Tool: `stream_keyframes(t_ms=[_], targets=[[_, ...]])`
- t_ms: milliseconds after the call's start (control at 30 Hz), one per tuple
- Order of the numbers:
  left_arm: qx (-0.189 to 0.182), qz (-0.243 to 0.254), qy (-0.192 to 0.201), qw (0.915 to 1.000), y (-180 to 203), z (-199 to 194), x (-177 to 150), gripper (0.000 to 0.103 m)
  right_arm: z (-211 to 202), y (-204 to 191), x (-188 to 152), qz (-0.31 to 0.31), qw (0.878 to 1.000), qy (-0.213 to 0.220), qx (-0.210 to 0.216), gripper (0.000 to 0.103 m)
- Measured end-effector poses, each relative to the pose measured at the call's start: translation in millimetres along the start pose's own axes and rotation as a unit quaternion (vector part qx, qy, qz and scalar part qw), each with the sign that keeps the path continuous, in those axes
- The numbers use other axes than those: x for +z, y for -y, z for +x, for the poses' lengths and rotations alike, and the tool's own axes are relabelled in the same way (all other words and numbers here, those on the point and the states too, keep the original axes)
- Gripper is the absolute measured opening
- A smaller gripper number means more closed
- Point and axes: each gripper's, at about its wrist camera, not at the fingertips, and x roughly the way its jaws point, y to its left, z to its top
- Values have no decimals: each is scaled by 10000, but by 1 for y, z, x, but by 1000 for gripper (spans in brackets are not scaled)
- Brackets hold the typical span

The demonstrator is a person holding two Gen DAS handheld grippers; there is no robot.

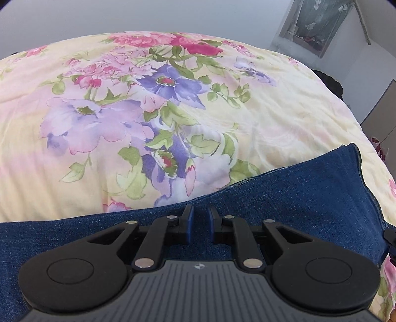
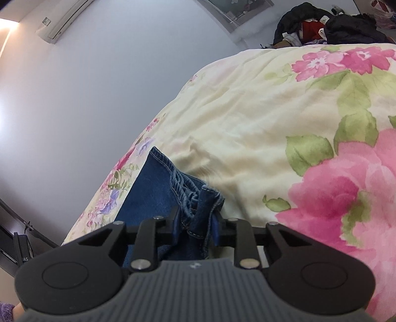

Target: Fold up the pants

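Blue denim pants [image 1: 284,195] lie across the floral bedspread [image 1: 173,111]. In the left wrist view my left gripper [image 1: 200,224] hovers low over the flat denim, its blue-padded jaws a small gap apart with nothing between them. In the right wrist view my right gripper [image 2: 195,226] is shut on the bunched elastic waistband of the pants [image 2: 195,198], with folds of denim pinched between the pads. A flat part of the pants [image 2: 151,188] runs to the left of the waistband.
The bed's left edge [image 2: 118,173] drops off toward a pale wall. A pile of dark and red clothes [image 2: 329,22] lies at the bed's far end. The bedspread [image 2: 272,123] stretches wide to the right.
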Motion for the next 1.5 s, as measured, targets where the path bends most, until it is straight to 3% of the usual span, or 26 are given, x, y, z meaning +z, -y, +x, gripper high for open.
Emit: stream_keyframes(t_ms=[167,300,600,733,800,867,967,1167,1500], targets=[[-19,248,-116,9996,13,-27,-7,19,2,-3,-1,54,9999,-40,-122,20],[-259,683,-232,9971,35,-55,-36,19,-3,-15,4,11,9998,6,-178,19],[-301,926,-574,9936,61,-77,-87,16,-26,-57,14,-202,9996,195,-98,16],[-288,903,-750,9927,61,-71,-84,16,-32,-76,16,-185,9996,222,-70,16],[-513,637,-757,9938,54,-83,-80,16,-37,-89,17,-274,9993,246,-40,15],[-596,721,-600,9938,49,-107,-78,16,-44,-105,18,-411,9988,266,11,15],[-514,802,-323,9949,30,-145,-78,17,-54,-133,16,-709,9970,318,67,15],[-116,345,137,9992,-44,-213,-82,17,-70,-196,-1,-1136,9922,443,264,14],[252,-486,396,9977,-157,-268,-108,17,-66,-310,-67,-1996,9767,160,779,13]])
